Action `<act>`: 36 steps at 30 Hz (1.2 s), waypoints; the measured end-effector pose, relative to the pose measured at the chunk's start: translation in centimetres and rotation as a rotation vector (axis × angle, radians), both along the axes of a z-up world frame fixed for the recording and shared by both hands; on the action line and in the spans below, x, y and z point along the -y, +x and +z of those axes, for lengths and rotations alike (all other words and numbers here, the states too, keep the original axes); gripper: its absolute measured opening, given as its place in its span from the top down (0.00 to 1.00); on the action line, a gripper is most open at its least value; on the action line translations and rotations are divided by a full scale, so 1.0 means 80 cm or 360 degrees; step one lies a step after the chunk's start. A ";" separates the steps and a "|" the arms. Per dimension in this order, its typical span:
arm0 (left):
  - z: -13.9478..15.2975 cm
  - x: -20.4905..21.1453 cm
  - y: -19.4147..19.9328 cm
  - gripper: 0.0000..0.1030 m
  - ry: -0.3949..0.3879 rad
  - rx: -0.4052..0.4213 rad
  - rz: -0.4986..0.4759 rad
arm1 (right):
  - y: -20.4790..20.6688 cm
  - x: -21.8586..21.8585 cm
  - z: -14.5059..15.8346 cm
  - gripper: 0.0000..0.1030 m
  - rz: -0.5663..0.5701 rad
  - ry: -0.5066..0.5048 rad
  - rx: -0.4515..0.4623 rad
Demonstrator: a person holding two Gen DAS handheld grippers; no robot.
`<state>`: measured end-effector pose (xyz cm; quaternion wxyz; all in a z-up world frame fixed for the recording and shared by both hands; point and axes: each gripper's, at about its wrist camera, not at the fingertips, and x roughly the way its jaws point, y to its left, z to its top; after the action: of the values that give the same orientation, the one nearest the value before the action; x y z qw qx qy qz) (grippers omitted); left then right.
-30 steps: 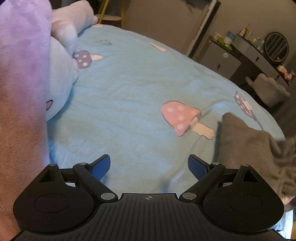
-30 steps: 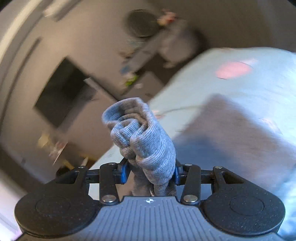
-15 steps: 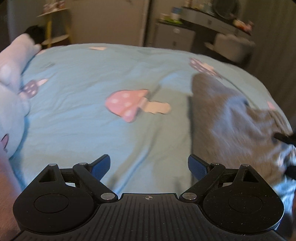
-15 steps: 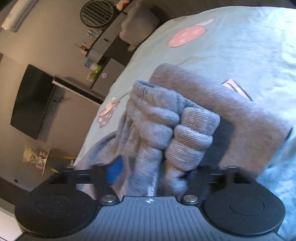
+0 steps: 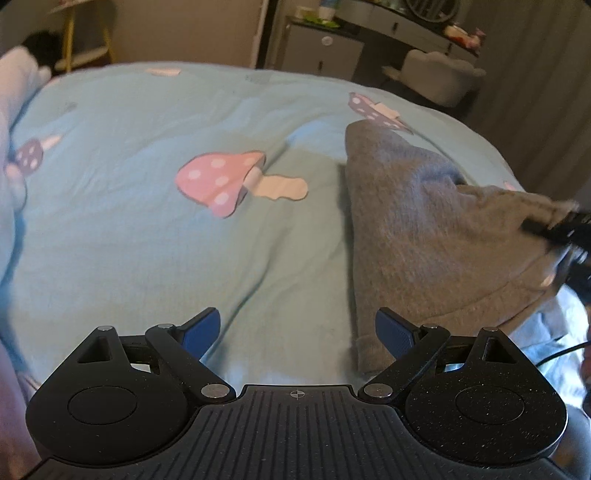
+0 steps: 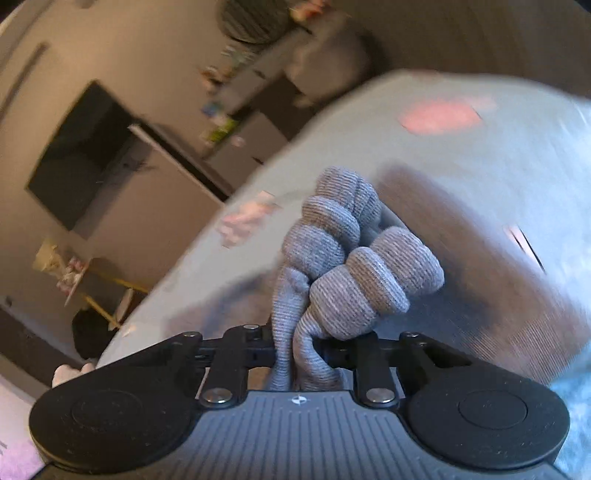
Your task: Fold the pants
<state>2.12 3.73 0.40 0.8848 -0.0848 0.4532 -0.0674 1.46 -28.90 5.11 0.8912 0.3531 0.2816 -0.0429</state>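
Observation:
Grey knit pants [image 5: 424, 229] lie on the right of a light blue bed sheet [image 5: 147, 236] with mushroom prints. My left gripper [image 5: 297, 330] is open and empty, low over the sheet, its right finger next to the pants' near corner. My right gripper [image 6: 303, 350] is shut on a bunched ribbed end of the pants [image 6: 354, 266] and holds it up above the rest of the cloth [image 6: 480, 266]. The right gripper also shows at the right edge of the left wrist view [image 5: 557, 229], where the pants rise toward it.
A plush toy and pink blanket [image 5: 14, 122] lie along the bed's left side. Beyond the bed stand a grey cabinet [image 5: 321, 51], a dressing table with a round mirror [image 5: 424, 22] and a padded chair [image 5: 439, 77]. A wall TV [image 6: 81, 155] shows in the right wrist view.
My left gripper swung right and now faces the pants. My right gripper stays shut on the bunched cloth and has lifted and tilted; its view is motion-blurred.

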 end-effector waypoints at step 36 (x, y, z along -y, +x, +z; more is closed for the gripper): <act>-0.021 0.085 -0.022 0.08 0.0006 -0.0073 -0.0255 | -0.045 0.115 -0.070 0.51 -0.0121 0.0408 -0.0030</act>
<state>0.35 -3.04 -1.26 0.8661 -0.0481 0.4788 -0.1352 -2.13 -38.10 -0.50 0.8338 0.4740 0.2795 -0.0435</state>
